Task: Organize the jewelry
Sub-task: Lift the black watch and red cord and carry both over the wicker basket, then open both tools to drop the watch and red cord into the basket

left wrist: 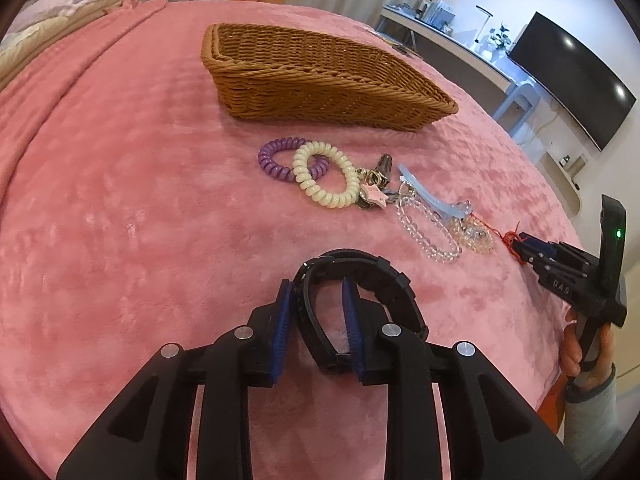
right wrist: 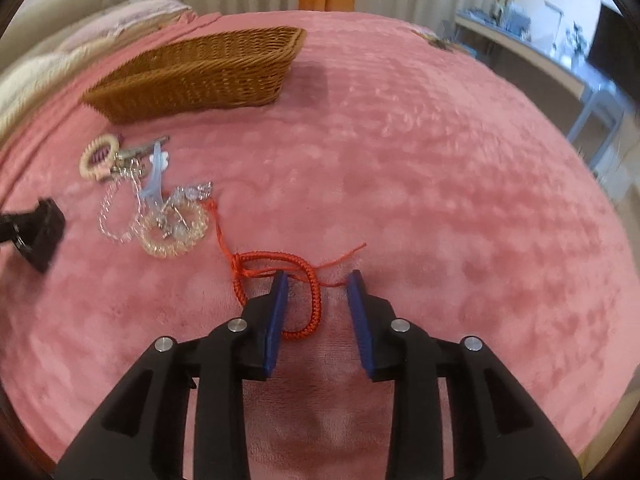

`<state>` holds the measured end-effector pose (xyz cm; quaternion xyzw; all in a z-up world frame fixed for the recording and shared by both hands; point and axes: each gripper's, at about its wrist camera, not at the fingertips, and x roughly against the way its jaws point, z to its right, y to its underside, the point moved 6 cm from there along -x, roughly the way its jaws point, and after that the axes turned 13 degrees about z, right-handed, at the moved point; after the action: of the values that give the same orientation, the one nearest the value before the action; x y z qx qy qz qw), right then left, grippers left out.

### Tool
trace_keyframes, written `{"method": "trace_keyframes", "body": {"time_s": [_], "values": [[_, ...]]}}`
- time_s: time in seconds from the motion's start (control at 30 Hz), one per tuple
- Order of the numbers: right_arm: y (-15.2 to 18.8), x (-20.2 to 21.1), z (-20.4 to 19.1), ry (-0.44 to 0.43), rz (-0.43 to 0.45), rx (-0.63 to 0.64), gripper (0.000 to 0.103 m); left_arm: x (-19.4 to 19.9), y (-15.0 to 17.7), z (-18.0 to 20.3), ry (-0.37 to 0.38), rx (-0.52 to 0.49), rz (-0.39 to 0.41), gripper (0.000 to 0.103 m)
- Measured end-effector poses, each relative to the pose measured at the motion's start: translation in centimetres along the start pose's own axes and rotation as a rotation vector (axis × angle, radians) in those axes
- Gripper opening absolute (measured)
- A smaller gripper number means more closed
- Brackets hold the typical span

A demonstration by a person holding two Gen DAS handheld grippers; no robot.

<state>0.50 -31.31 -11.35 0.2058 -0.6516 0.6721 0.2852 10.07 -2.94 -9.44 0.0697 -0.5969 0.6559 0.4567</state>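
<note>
A black watch [left wrist: 360,280] lies on the pink blanket with part of its strap between the open blue pads of my left gripper [left wrist: 316,292]. My right gripper [right wrist: 320,284] is open over a red braided cord bracelet [right wrist: 312,292]; the cord loop lies between its pads, not pinched. A wicker basket [left wrist: 320,76] stands farther back and also shows in the right wrist view [right wrist: 200,68]. Between lie a purple coil band [left wrist: 276,160], a cream coil band [left wrist: 324,176], keys with a pink star charm [left wrist: 378,188], a blue hair clip [left wrist: 432,196] and clear bead bracelets [left wrist: 436,236].
The pink blanket [right wrist: 440,160] covers the bed. Pillows [left wrist: 60,12] lie at the far left. A desk and a dark TV screen [left wrist: 572,76] stand beyond the bed's right edge. My right gripper also shows in the left wrist view [left wrist: 524,248].
</note>
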Motion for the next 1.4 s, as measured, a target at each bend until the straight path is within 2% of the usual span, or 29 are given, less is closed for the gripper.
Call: {"method": "trace_keyframes", "body": {"time_s": [0.03, 0.07, 0.2, 0.33, 0.57, 0.73, 0.83, 0.93, 1.07, 1.13, 1.27, 1.4], "values": [[0.0, 0.1, -0.3, -0.012, 0.005, 0.008, 0.005, 0.0, 0.0, 0.0, -0.018, -0.01, 0.003, 0.012], [0.0, 0.2, -0.5, -0.019, 0.008, 0.012, 0.004, -0.1, 0.0, 0.0, -0.027, -0.017, 0.0, 0.007], [-0.5, 1.3, -1.2, -0.015, 0.058, 0.038, 0.003, 0.2, 0.0, 0.0, -0.035, -0.018, 0.005, 0.004], [-2.1, 3.4, -1.5, -0.013, 0.138, 0.043, 0.003, 1.4, -0.7, 0.1, -0.017, -0.006, 0.06, 0.004], [-7.2, 8.1, -1.7, -0.035, 0.3, 0.013, 0.003, 4.8, -3.1, 0.8, -0.001, 0.01, 0.189, 0.004], [-12.1, 10.2, -2.3, -0.082, 0.39, 0.001, 0.003, 7.3, -6.5, 1.4, -0.003, 0.032, 0.274, 0.004], [-15.0, 10.3, -2.9, -0.113, 0.425, -0.013, 0.003, 7.6, -9.0, 1.8, -0.029, 0.013, 0.294, 0.005], [-18.3, 9.0, -3.7, -0.141, 0.449, -0.045, 0.003, 6.9, -12.2, 1.9, -0.031, 0.021, 0.315, 0.005], [-21.2, 5.8, -4.6, -0.153, 0.429, -0.06, 0.003, 3.9, -15.5, 1.5, -0.054, 0.015, 0.309, 0.005], [-22.3, 2.6, -5.3, -0.208, 0.366, -0.069, 0.003, 1.4, -16.8, 1.2, -0.054, 0.017, 0.276, 0.005], [-23.1, -3.2, -6.6, -0.214, 0.291, -0.074, 0.003, -2.7, -18.3, 0.4, -0.078, 0.011, 0.262, 0.006], [-22.5, -8.4, -8.1, -0.221, 0.212, -0.072, 0.003, -7.3, -19.1, -0.4, -0.109, 0.005, 0.228, 0.006]]}}
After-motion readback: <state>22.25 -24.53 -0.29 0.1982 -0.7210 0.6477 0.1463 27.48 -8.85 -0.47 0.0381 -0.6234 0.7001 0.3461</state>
